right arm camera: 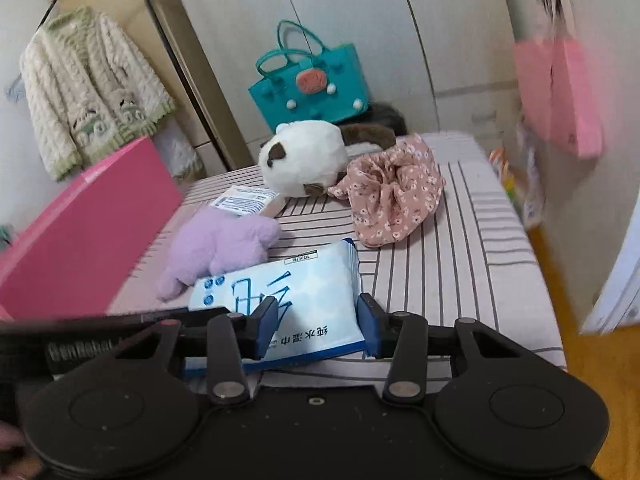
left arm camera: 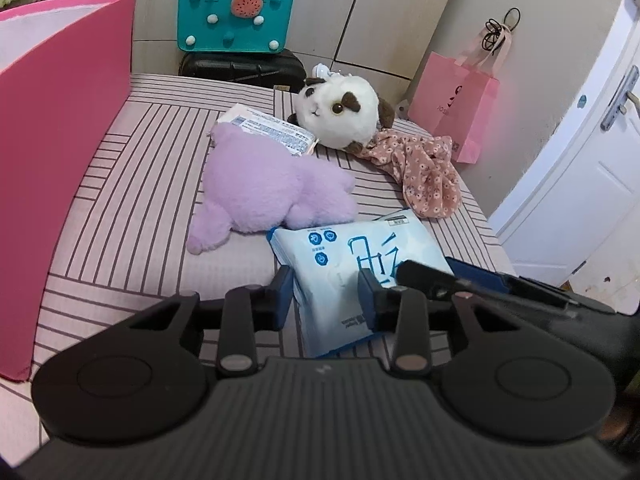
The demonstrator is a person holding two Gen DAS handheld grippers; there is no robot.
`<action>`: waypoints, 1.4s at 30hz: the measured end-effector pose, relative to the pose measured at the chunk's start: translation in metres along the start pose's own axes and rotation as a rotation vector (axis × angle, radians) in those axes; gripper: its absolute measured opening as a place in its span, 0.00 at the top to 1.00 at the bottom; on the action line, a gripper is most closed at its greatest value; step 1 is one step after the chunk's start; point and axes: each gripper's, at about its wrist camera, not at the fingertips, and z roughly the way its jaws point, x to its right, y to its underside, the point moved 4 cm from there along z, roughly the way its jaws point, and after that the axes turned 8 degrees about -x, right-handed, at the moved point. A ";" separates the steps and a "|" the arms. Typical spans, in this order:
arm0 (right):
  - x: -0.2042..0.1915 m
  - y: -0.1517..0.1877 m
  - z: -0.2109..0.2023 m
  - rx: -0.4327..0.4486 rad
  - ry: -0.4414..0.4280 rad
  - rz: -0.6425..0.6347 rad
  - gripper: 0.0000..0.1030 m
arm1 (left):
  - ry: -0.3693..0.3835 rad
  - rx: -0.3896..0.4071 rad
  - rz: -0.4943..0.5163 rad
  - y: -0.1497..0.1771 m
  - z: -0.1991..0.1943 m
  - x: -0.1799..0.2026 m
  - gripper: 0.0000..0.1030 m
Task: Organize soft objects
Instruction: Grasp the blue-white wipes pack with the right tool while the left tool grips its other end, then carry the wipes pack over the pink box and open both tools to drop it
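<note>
Both tongs grip the same thing: a light blue wet-wipe pack [left arm camera: 360, 276] lying near the bottom centre of each view on a striped bed [left arm camera: 140, 200]. In the left wrist view the left tongs [left arm camera: 326, 296] are pressed in on the pack's near end, their blue pads touching it on either side, while the black body of the right tongs [left arm camera: 500, 284] reaches in from the lower right edge onto the pack's far side. In the right wrist view the right tongs [right arm camera: 318, 324] pinch the wet-wipe pack [right arm camera: 288, 292] across its printed near end, pads against both sides, and the left tongs [right arm camera: 120, 320] enter as a dark bar from the lower left. Just beyond the pack, touching its far corner, lies a lilac plush toy [left arm camera: 260, 192], slightly left of centre. Behind the toy, a second, white wipe pack [left arm camera: 268, 128] with a printed label sits partly under it. Right of that, in the upper middle, a white plush animal with brown patches [left arm camera: 340, 112] rests on the bed, and a pink floral cloth [left arm camera: 420, 164] trails from beneath it toward the right edge of the bed. A large pink box [left arm camera: 60, 140] stands along the left side of the frame. At the top centre a teal handbag [left arm camera: 236, 16] sits on a black case [left arm camera: 240, 66], and a pink paper bag [left arm camera: 456, 108] hangs at the upper right beside a white door [left arm camera: 580, 160]. In the right wrist view a cream knitted cardigan [right arm camera: 88, 96] hangs at the upper left.
</note>
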 end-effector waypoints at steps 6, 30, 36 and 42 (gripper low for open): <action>0.000 -0.003 -0.002 -0.026 -0.024 -0.011 0.63 | 0.017 0.014 -0.036 0.000 -0.003 -0.002 0.69; -0.032 -0.004 -0.062 -0.149 -0.133 -0.050 0.52 | 0.185 -0.227 -0.045 0.014 -0.059 -0.013 0.74; -0.060 0.002 -0.080 -0.155 -0.156 -0.112 0.51 | 0.203 -0.191 -0.058 0.018 -0.091 -0.026 0.74; -0.094 0.003 -0.096 -0.156 -0.227 -0.161 0.51 | 0.222 -0.182 -0.068 0.028 -0.134 -0.046 0.74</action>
